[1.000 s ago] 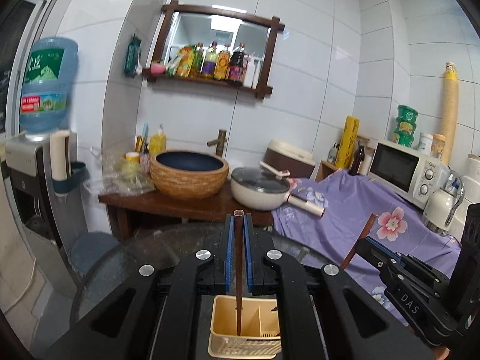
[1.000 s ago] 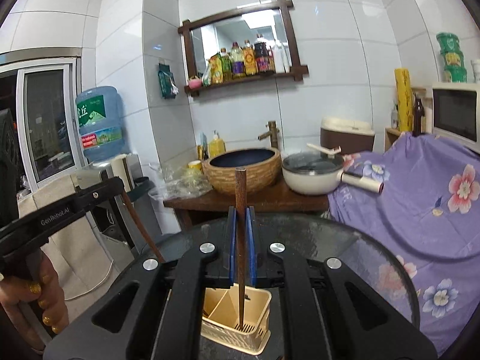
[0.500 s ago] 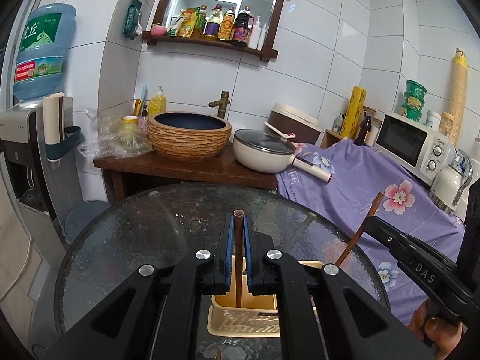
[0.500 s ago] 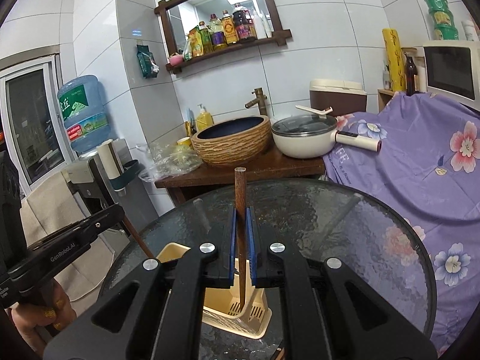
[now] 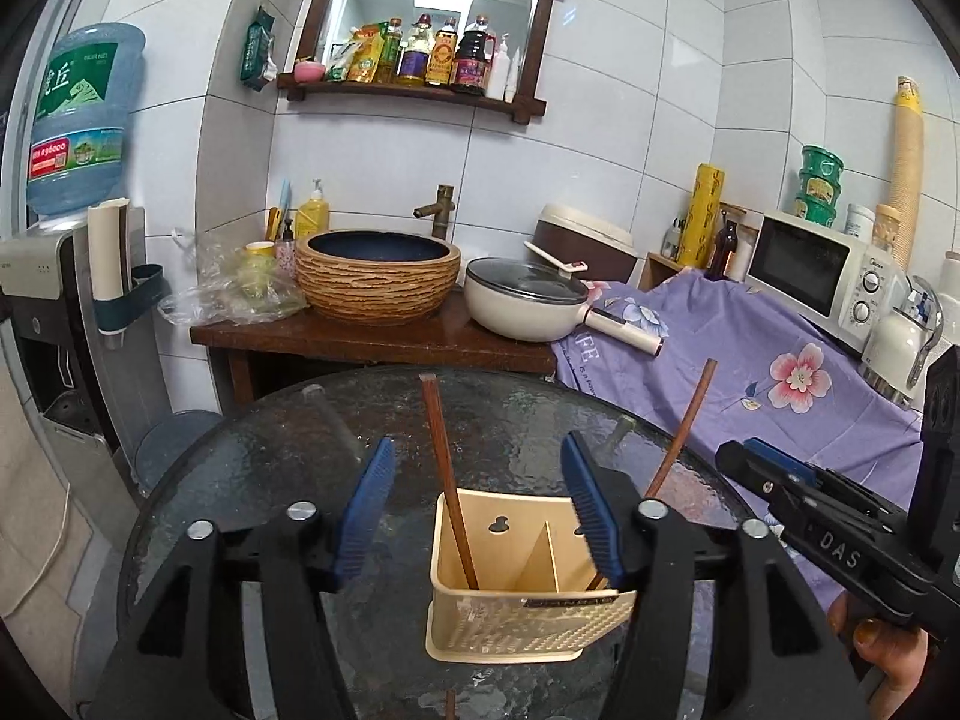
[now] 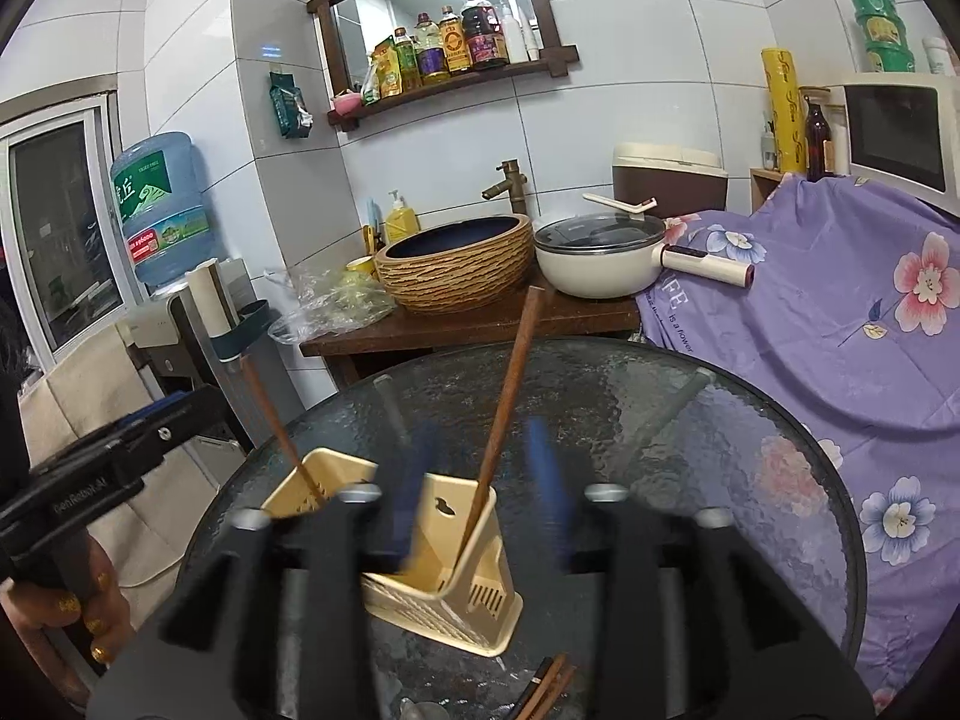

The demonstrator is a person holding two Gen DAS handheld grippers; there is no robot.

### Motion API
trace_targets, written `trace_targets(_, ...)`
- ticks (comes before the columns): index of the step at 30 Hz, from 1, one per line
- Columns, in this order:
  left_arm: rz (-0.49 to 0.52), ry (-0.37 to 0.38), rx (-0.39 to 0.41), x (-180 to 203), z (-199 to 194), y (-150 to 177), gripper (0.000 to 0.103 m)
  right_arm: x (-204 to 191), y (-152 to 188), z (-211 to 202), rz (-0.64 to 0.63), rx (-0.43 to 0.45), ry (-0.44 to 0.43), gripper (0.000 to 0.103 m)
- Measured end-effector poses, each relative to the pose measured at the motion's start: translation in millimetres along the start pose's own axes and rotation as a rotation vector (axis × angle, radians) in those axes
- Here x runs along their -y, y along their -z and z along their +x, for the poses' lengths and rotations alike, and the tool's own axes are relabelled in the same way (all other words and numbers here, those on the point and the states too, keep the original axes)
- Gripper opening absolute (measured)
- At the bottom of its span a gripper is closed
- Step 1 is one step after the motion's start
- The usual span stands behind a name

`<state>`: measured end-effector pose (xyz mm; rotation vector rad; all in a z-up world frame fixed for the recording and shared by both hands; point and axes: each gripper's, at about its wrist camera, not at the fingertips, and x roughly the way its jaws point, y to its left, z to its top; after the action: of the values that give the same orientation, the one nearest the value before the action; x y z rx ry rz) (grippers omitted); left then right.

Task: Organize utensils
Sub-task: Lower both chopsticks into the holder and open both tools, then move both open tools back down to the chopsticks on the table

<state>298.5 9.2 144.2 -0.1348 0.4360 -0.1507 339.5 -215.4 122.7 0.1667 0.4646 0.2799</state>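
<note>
- Both grippers have let go since 0.5 s ago; chopsticks now stand free in the holder.
- Left wrist: left gripper jaws wide apart, empty. Left chopstick leans in the utensil holder left compartment, on the glass table.
- Right wrist: right gripper jaws apart, motion-blurred. Right chopstick tilts in the holder's near compartment.

The left claw is seen with its jaws spread wide, the blue pads set well apart and nothing gripped between them. It is held low and pointed forward. The right claw is likewise parted, its blue pads blurred, with nothing clamped. Each claw is carried in a hand: the right hand is seen beneath its handle, and the left hand, with gold-painted nails, is wrapped round the other grip.
</note>
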Motion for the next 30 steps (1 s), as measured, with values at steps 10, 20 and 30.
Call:
trace_targets(10,-0.002,-0.028,-0.102,-24,-19,68,0.093,-2,71,-12,-0.105,-0.132,-0.013,0.058)
trace_targets(20,0.112,-0.09,-0.306,-34,-13,154,0.093,-11,162,-6,-0.221,-0.363,-0.059,0.056)
trace_targets(30,0.143,-0.076,-0.385,-35,-13,185,0.082,-12,193,-6,-0.262,-0.461,-0.032,0.045)
